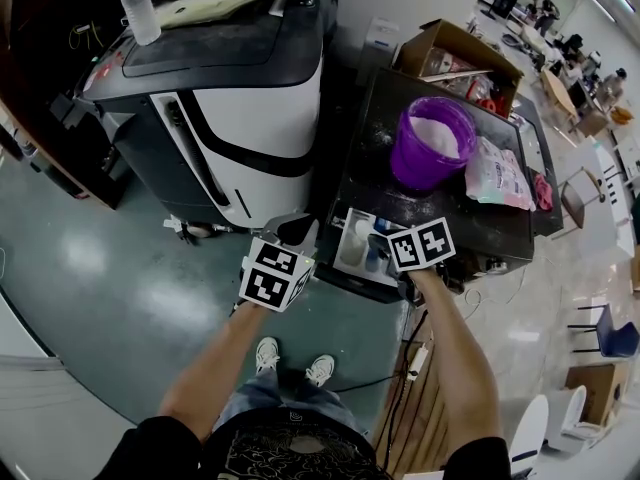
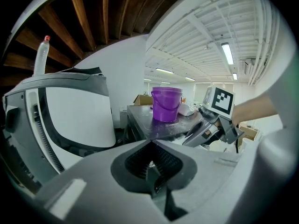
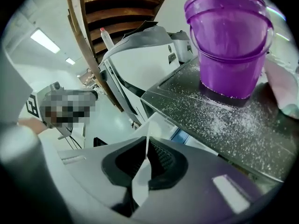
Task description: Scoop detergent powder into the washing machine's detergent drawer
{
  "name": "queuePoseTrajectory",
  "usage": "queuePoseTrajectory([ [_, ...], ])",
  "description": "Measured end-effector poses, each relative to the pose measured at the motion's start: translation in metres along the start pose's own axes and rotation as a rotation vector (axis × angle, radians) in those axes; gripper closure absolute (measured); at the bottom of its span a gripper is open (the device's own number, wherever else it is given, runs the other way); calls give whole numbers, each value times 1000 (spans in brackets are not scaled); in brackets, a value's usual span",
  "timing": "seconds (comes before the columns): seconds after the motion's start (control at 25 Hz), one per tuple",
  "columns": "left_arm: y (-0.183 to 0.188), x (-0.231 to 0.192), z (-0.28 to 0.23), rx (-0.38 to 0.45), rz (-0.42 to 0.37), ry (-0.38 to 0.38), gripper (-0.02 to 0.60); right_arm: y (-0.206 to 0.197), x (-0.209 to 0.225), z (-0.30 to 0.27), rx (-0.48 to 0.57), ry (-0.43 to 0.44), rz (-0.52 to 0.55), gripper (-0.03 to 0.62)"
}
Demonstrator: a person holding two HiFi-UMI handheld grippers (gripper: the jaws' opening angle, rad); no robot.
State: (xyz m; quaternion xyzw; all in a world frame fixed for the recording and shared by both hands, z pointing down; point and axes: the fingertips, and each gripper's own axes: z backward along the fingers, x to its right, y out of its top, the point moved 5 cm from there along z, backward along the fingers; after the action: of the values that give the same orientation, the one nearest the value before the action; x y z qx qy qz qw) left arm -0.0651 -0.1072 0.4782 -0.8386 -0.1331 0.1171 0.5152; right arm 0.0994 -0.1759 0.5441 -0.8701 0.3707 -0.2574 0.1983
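Observation:
A purple bucket (image 1: 415,168) (image 2: 166,104) (image 3: 229,55) of white powder stands on the washing machine's dark, powder-dusted top (image 1: 400,203) (image 3: 233,120). Below the top's front edge, the detergent drawer (image 1: 345,230) is pulled out. My right gripper (image 1: 385,258) (image 3: 142,171) hangs over the drawer, shut on a thin white scoop (image 3: 140,187); the scoop's bowl is hidden. My left gripper (image 1: 298,233) (image 2: 152,164) is shut with nothing in it, just left of the drawer, above the floor.
A second white and grey machine (image 1: 230,98) (image 2: 70,111) stands to the left with a plastic bottle (image 1: 138,6) on top. A pink detergent bag (image 1: 497,175) lies right of the bucket. A cardboard box (image 1: 455,58) sits behind. Cables (image 1: 415,353) run along the floor.

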Motion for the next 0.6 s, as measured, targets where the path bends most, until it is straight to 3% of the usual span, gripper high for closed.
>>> queuePoseTrajectory([
  [0.6,0,-1,2,12,5,-9,581,3,-15,-5,-69,-134,301,559],
])
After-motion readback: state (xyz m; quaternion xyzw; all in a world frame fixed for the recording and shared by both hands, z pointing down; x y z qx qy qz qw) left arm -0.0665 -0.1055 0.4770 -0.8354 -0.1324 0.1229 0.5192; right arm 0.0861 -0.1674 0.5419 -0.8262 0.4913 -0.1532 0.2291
